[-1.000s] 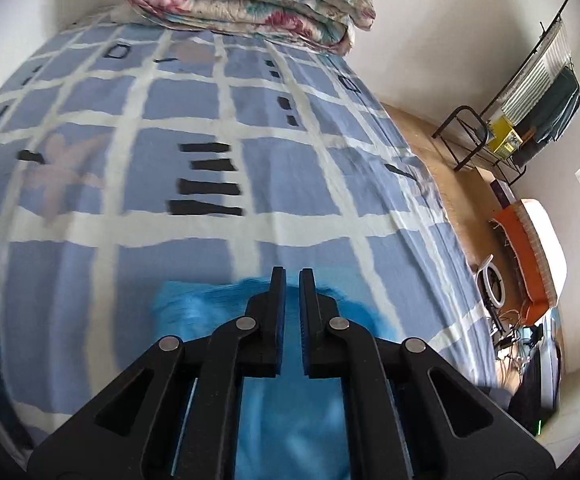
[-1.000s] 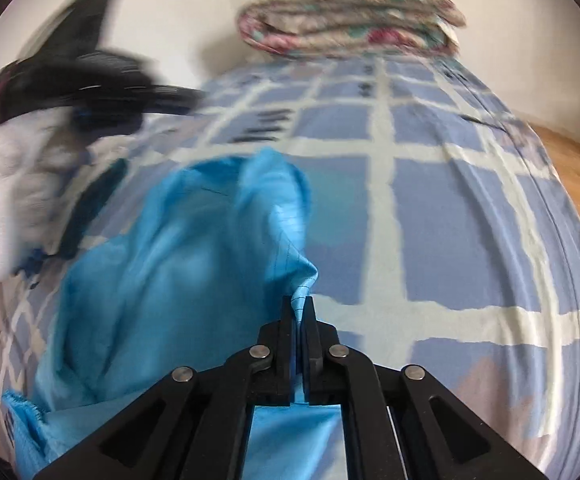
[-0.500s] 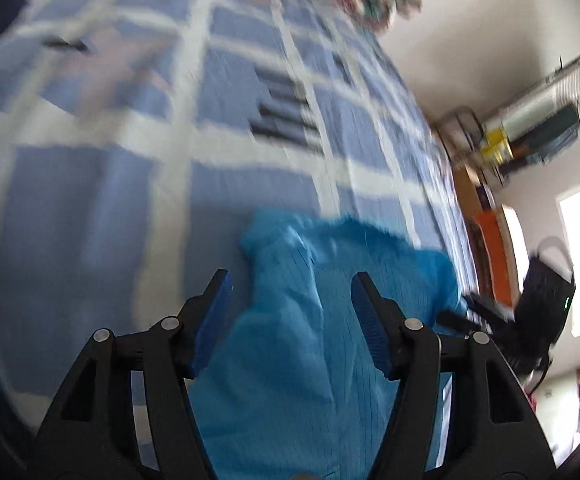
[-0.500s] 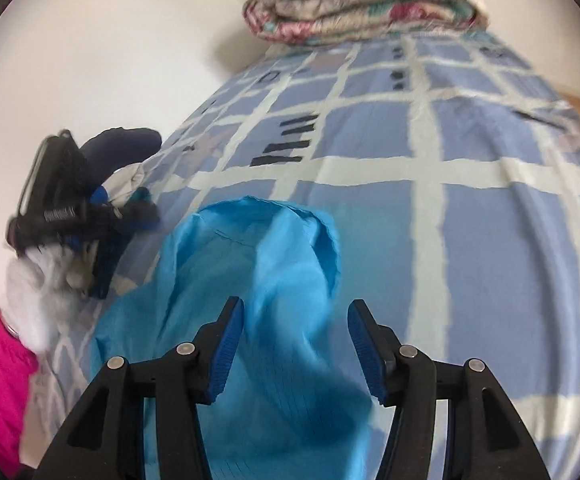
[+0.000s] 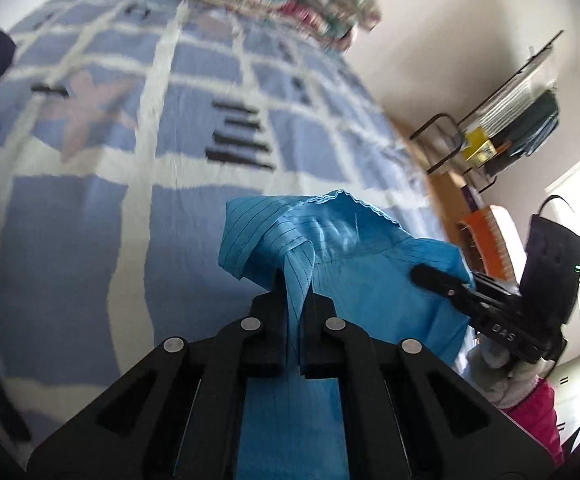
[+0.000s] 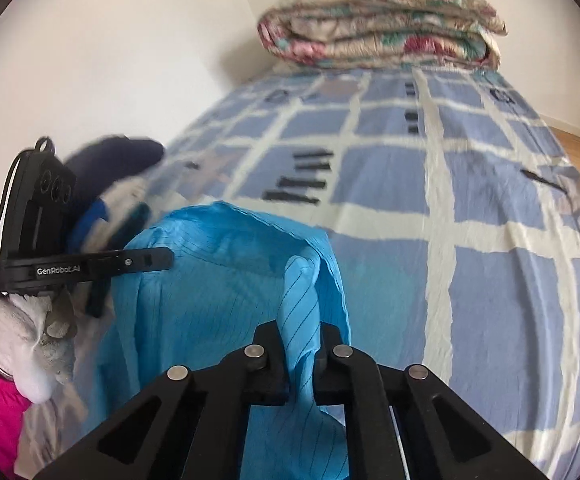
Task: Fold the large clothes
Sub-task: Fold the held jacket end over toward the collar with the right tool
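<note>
The left tool [image 5: 292, 300] is pressed together on a pleat of the blue garment [image 5: 354, 264], its jaws having just closed onto the fabric, and the right tool [image 6: 301, 342] pinches another ridge of the same cloth the same way, also freshly closed. From the left wrist view the right tool shows at the far side of the garment, gripping its edge, with a gloved hand [image 5: 502, 376] behind it; from the right wrist view the left tool appears at the cloth's other side. The garment hangs lifted between the two grips, above the near part of the bed [image 6: 490, 240], its lower part trailing down out of view. It looks thin, light and limp, with fine pinstripes and a slight sheen, so I judge it will sag and slide easily; holds at seams, collar or hem corners should carry it best. Counted: one blue garment, two tools, one bed under a checked sheet, one folded floral quilt [image 6: 378, 24] at its far end, and a small heap of other clothes [image 6: 114, 184] by the wall, too blurred to count.
</note>
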Available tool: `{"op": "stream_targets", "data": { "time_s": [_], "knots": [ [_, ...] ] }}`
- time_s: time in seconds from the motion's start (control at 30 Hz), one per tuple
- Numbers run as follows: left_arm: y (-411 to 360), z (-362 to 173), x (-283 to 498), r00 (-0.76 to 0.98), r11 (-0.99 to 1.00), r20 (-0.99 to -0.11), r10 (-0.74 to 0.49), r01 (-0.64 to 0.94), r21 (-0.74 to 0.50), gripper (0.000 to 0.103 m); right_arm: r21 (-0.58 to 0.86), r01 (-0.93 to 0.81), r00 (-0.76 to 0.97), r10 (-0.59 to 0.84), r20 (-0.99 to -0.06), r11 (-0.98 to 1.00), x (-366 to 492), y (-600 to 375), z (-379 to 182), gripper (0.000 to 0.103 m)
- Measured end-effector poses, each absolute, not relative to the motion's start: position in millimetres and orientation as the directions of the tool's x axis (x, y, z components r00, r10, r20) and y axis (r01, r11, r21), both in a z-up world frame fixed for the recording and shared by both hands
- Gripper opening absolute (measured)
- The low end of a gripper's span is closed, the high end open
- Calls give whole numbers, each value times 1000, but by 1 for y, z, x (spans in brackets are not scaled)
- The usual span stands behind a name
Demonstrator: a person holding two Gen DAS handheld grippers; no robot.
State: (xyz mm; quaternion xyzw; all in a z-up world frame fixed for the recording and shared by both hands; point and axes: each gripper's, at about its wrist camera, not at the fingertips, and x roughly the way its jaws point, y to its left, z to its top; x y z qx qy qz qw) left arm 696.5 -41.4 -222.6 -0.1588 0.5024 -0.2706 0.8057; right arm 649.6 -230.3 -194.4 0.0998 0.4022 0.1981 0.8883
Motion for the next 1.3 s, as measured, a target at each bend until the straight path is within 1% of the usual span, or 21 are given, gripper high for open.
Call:
{"op": "stream_targets", "data": {
  "time_s": [0.2,0.37,0.5,0.63,0.77,0.83,1.0,1.1,1.27,1.3],
  "knots": [
    [-21,-158,633,391,786,-681,-619,311,-535,1,357,-306,623,469,-626,883,598,-224,-143,2],
    [-5,-123,570,407,769,-652,-639,324,-551,1,341,-351,623,490,-610,872,531,-212,-106,2],
    [3,-106,505,408,759,-639,-651,336,-558,1,336,-375,611,502,-612,864,466,-208,-91,2],
    [4,-99,437,406,761,-644,-648,360,-540,1,345,-377,600,511,-616,859,404,-205,-95,2],
    [2,-115,372,388,775,-673,-630,367,-514,1,315,-396,583,500,-640,863,343,-193,-112,2],
    [2,-128,347,372,776,-683,-628,361,-517,1,324,-394,561,504,-657,860,318,-187,-127,2],
    [-1,-183,287,317,800,-740,-594,330,-501,1,304,-384,515,476,-713,872,269,-174,-174,2],
    [-3,-217,263,276,806,-763,-584,308,-506,1,278,-374,499,445,-744,885,248,-172,-198,2],
    [-5,-248,236,213,822,-808,-550,307,-479,2,234,-356,466,389,-795,905,229,-173,-229,2],
    [-3,-249,230,196,822,-813,-549,303,-482,3,221,-343,461,369,-807,913,225,-174,-231,6]
  ]
}}
